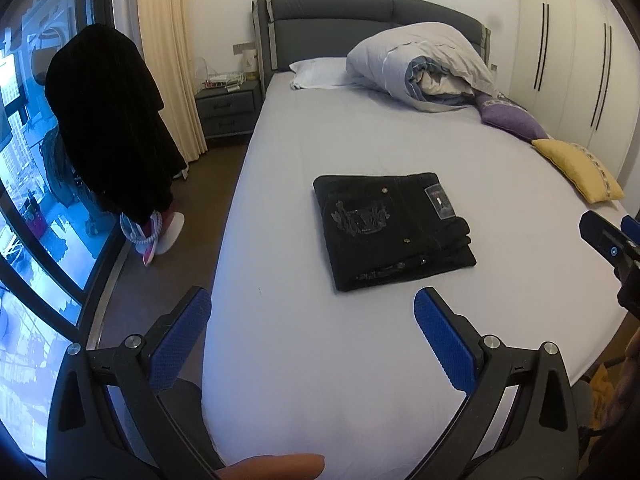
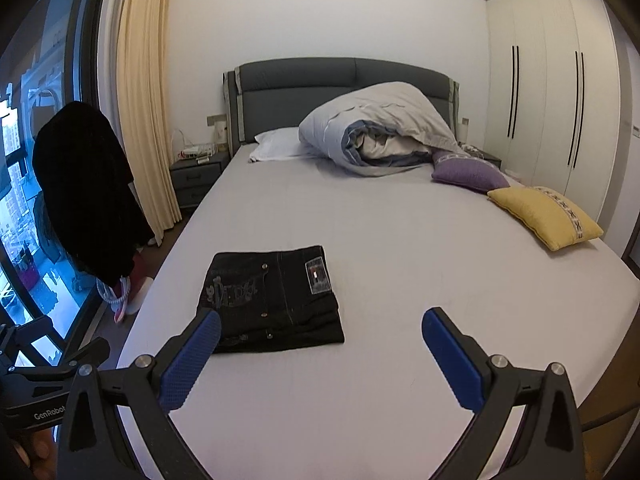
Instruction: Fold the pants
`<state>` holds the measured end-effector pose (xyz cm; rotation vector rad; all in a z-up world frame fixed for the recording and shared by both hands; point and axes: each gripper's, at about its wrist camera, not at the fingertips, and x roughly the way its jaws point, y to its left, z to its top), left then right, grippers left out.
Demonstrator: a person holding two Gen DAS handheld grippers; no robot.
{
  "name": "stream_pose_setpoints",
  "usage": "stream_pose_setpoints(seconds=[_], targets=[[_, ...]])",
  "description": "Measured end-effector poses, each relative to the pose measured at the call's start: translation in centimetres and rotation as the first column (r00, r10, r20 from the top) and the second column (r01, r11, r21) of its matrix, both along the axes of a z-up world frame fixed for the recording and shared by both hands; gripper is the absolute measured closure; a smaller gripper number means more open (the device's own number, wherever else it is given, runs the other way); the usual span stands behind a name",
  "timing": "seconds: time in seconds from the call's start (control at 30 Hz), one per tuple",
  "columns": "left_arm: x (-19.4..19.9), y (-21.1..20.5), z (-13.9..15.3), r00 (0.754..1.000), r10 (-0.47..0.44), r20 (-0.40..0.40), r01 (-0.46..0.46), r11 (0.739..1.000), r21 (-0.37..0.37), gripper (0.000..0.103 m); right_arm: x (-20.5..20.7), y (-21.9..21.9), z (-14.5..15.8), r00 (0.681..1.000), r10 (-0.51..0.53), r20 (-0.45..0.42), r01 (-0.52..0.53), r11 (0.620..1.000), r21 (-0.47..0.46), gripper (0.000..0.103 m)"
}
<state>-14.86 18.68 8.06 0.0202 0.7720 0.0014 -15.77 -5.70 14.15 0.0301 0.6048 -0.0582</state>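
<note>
blue-padded fingers (image 1: 446,344) fill the bottom of the left wrist view, and the left gripper (image 1: 312,304) has its jaws spread wide with nothing between them. same on the other side: the right gripper (image 2: 320,320) is splayed wide and empty.

ahead of both pairs of jaws the black pants (image 1: 390,230) lie on the pale bed sheet (image 1: 360,360), already folded into a squat rectangle, the leather waistband patch and pocket embroidery facing up. from the left jaws they sit just beyond the tips and a little toward the right finger; from the right jaws they lie beyond and behind the left fingertip (image 2: 200,344), apart from it as far as i can tell.

looks like denim to me: fairly heavy, stiff enough to hold a crease, not slippery, nothing fragible about it beyond the rivets. the stacked layers show along the side nearest the right finger of the left gripper, so i'd pinch there through all layers, or at the two near corners, to keep the bundle from fanning open. the fold seems essentially finished.

a yellow cushion (image 2: 548,216) and a rumpled duvet (image 2: 380,128) sit far beyond the jaws.
</note>
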Motion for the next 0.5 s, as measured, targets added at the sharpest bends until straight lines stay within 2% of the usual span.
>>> stream_pose_setpoints(seconds=[0.5], targets=[[1.2, 0.4, -1.5, 0.999, 0.006, -0.041, -0.006, 1.0, -0.007, 0.0, 0.4, 0.8, -0.9, 0.998, 0.033, -0.051, -0.033, 0.999, -0.009, 0.0]])
